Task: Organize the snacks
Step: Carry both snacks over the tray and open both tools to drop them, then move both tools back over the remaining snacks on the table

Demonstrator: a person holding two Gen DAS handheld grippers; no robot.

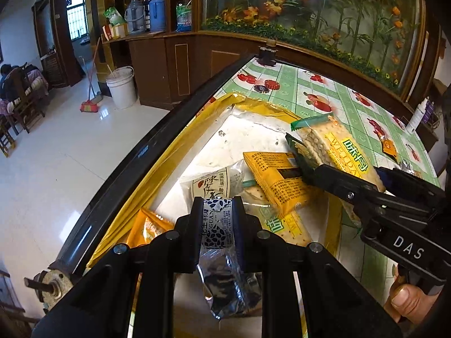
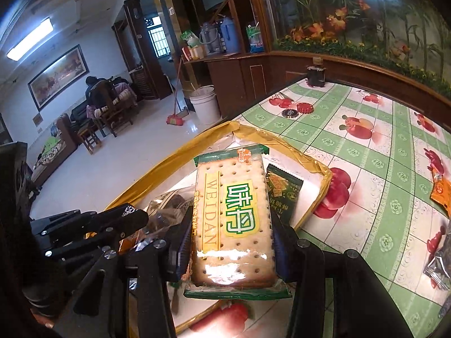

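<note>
Left gripper [image 1: 217, 211]: clamped tight on a silver snack packet [image 1: 222, 262] with dark blue print, pinched near its top edge, crumpled rest hanging below the fingers. Angled steeply down over the near end of the tray.

Right gripper [image 2: 229, 242]: closed on a cracker pack [image 2: 232, 217], clear wrap with green ends and a green-and-yellow label. Gripped across its width near the lower end, long side pointing away, label up. Seen from the left wrist view, reaching in from the right, cracker pack [image 1: 335, 152] tilted and held above the tray's contents. Thumb of the holding hand [image 1: 406, 298] visible at the lower right, under the handle.

Tray [image 1: 169, 152]: shallow, white floor, gold rim, on the counter [image 2: 366, 152] near its left edge. Inside: yellow-orange packet [image 1: 279, 180] lying flat mid-tray; clear-wrapped round cake [image 1: 217, 183] with brown lettering just left of it; second cracker pack [image 1: 287, 222] partly under the yellow-orange packet; orange packet [image 1: 146, 225] at the near-left corner; dark green packet [image 2: 282, 188] toward the far right side, beside the held pack in the right wrist view.

Counter: green-checked cloth with fruit pictures. Small orange packet [image 1: 389, 148] lying loose on it well right of the tray, another silver packet [image 2: 439, 264] near the right edge. Two bottle caps [image 2: 298, 109] on the cloth beyond the tray.
</note>
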